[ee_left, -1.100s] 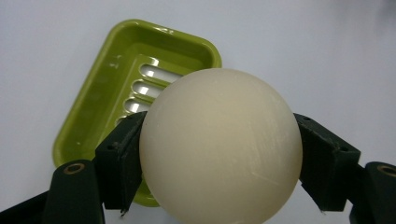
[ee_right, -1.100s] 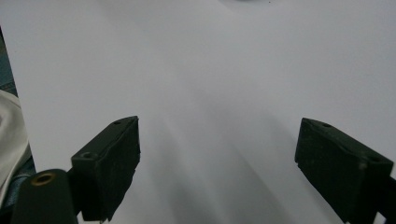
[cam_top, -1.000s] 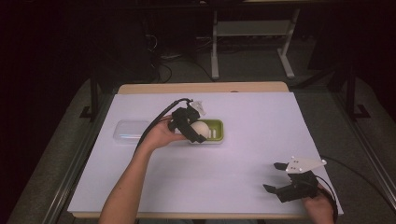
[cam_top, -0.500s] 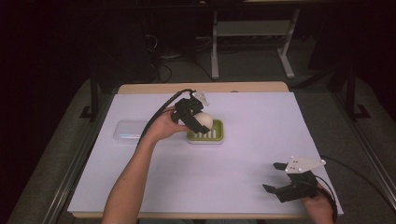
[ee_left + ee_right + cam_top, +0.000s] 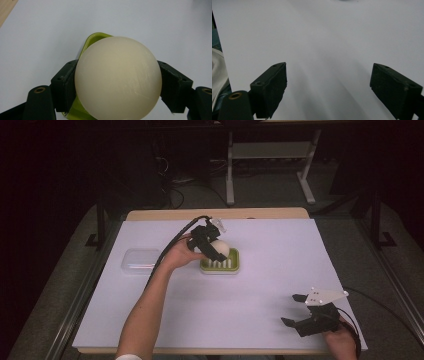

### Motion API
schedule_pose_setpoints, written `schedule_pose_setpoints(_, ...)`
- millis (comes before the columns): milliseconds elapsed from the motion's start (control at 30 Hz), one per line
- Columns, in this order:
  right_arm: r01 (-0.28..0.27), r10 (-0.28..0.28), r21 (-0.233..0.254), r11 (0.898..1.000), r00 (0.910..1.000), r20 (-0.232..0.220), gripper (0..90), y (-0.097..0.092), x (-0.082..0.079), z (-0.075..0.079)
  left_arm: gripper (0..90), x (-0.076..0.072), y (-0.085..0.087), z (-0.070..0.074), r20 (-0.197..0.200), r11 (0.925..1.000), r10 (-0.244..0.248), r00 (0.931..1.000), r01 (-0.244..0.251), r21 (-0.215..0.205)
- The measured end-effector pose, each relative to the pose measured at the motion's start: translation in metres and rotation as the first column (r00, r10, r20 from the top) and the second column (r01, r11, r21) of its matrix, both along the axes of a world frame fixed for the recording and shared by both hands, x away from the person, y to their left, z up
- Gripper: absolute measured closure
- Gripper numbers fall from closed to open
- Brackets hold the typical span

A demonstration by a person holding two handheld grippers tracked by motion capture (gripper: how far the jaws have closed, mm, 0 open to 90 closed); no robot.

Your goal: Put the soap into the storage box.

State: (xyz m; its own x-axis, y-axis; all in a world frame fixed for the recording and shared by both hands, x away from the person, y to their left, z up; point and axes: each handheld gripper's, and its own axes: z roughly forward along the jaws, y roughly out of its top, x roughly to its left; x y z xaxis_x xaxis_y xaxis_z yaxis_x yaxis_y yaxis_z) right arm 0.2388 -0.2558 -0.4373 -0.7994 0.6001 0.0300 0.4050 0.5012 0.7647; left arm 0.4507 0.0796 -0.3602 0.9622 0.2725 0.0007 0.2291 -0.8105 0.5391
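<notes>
Clearly, the cream-white ball [image 5: 118,78] is held between the two black jaws of the left gripper [image 5: 210,245], which press on its two sides. In the left gripper view the ball is in front of the green dish [image 5: 93,40], so that a corner of the dish shows above it and another part below it. In the high view the ball [image 5: 218,249] is over the left part of the green dish [image 5: 231,266], which has pale ribs inside; I cannot tell if the ball touches the dish or is a little above it. The dish stands on the white table cover [image 5: 270,245], near the middle and toward the far side. A clear plastic lid or box [image 5: 137,260] lies left of the dish, apart from it. The right gripper [image 5: 302,312] is near the front right corner of the cover, well apart from the dish; its jaws stand wide and hold nothing, with bare white cover [image 5: 329,50] between them in the right gripper view.
</notes>
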Motion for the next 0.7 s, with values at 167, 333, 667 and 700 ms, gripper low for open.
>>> schedule_pose_setpoints(167, -0.002, 0.002, -0.001, 1.0, 1.0, -0.002, 13.3, 0.0, 0.001, -0.001, 25.2, 0.003, 0.0, -0.002, -0.004, 1.0, 0.008, 1.0, -0.008, -0.004)
schedule_pose_setpoints(333, -0.003, 0.003, -0.001, 1.0, 1.0, -0.001, 13.3, 0.0, 0.001, 0.0, 25.2, 0.007, 0.0, -0.008, -0.04, 0.9992, 0.031, 0.9987, -0.032, -0.026)
schedule_pose_setpoints(667, 0.002, -0.002, 0.004, 1.0, 1.0, 0.005, 13.4, -0.001, 0.001, 0.0, 25.2, 0.011, -0.003, -0.017, -0.049, 0.9993, 0.036, 0.9982, -0.036, 0.003)
schedule_pose_setpoints(700, -0.001, 0.001, 0.003, 1.0, 1.0, 0.008, 13.3, -0.001, 0.001, 0.0, 25.2, 0.012, -0.003, -0.018, -0.05, 0.9995, 0.032, 0.9982, -0.032, 0.009)
